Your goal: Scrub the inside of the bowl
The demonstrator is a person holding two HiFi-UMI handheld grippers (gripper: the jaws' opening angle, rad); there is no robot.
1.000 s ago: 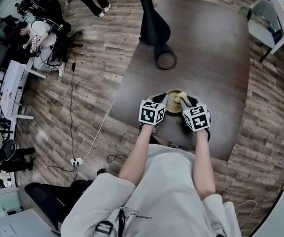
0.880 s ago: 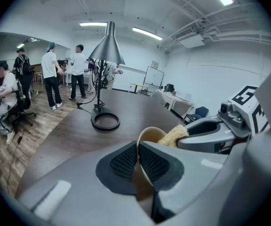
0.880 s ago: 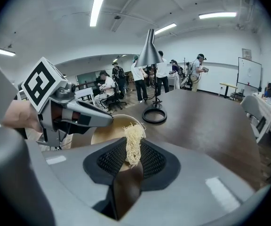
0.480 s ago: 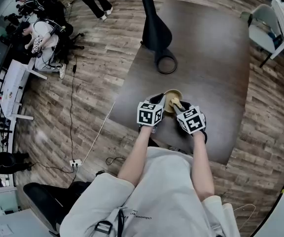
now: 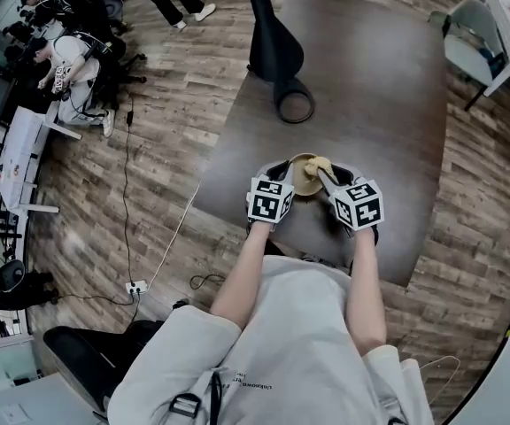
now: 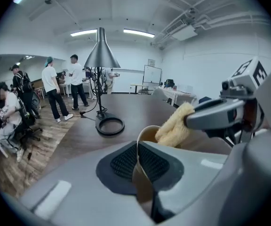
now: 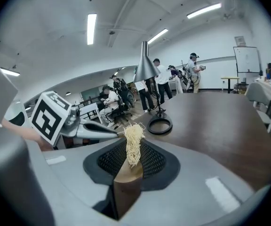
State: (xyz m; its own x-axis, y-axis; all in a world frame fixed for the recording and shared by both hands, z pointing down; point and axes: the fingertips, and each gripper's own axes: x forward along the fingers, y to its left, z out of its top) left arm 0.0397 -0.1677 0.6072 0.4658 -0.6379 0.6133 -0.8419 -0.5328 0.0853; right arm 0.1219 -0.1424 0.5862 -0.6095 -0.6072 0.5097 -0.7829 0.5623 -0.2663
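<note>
Count: one bowl [image 5: 305, 182], one yellow fibrous scrubber [image 5: 318, 165], two grippers, one lamp [image 5: 273, 47], and one dark table [image 5: 388, 104]. At least four persons [image 6: 51, 88] are on the wooden floor at 10 o'clock of the head view. The tan bowl sits on the table near its 6 o'clock edge. The lamp's ring-shaped foot [image 6: 98, 125] lies well apart from it at 12 o'clock. The left gripper [image 5: 283, 181] meets the bowl at its 8 o'clock side. In the left gripper view its jaws are clenched on the thin bowl wall, one pad inside the rim and one outside. The right gripper [image 5: 328, 181] comes in from the bowl's 4 o'clock. Its jaws are clamped on the scrubber, whose frayed end stands up beyond the pads in the right gripper view. In the head view the scrubber sits over the bowl's 1 o'clock rim; contact with the inner surface cannot be confirmed. No brand or legible writing is found. The marker cubes [image 5: 271, 200] show only black-and-white square patterns, and small print on the grey shirt [image 5: 299, 343] is too small to read. Both bare forearms reach forward from the torso, nearly parallel, converging on the bowl.
</note>
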